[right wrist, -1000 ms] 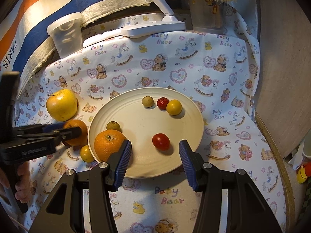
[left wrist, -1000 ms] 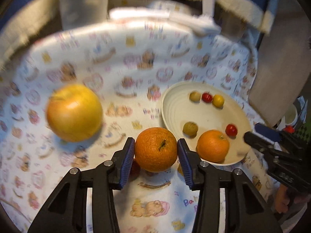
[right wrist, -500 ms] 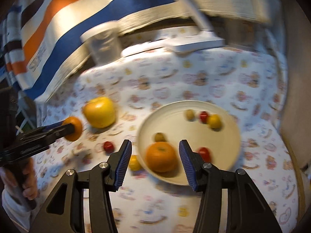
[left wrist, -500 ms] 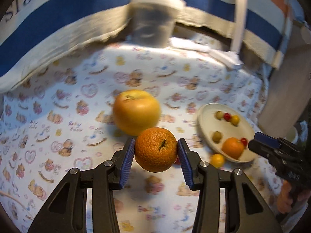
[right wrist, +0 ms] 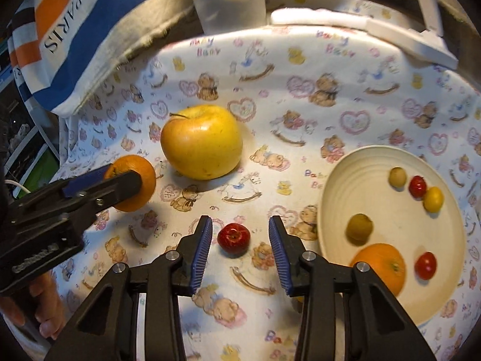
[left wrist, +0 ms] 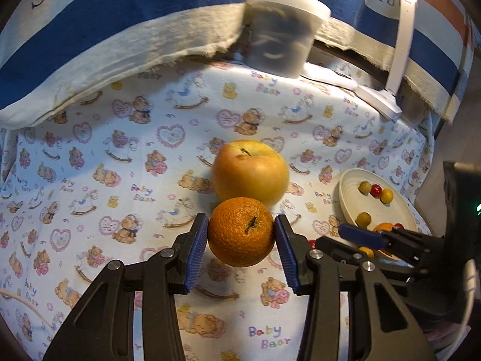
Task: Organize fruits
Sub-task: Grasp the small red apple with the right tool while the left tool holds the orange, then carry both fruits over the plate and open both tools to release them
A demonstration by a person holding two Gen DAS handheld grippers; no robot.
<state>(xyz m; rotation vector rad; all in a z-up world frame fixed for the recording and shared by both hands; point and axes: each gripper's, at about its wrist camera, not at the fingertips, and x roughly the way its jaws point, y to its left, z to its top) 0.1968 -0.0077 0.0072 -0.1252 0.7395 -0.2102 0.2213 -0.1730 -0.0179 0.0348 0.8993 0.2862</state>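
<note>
- While the left gripper clenches the orange at its sides, clear of the table, the fruit hangs just in front of the apple, plate-side untouched.
- Orange: judged firm, pebbled rind, moderate weight; grips well across its widest girth, stem facing the camera.
- Right gripper is released, fingers spread either side of the small red fruit, neither touching it.
- Small red fruit sits on the table, left of the plate, in front of the apple.
- Judged light, smooth, thin-skinned, likely to roll or bruise; take it at mid-height with gentle pressure.
- Plate holds a second orange and several small fruits.
</note>
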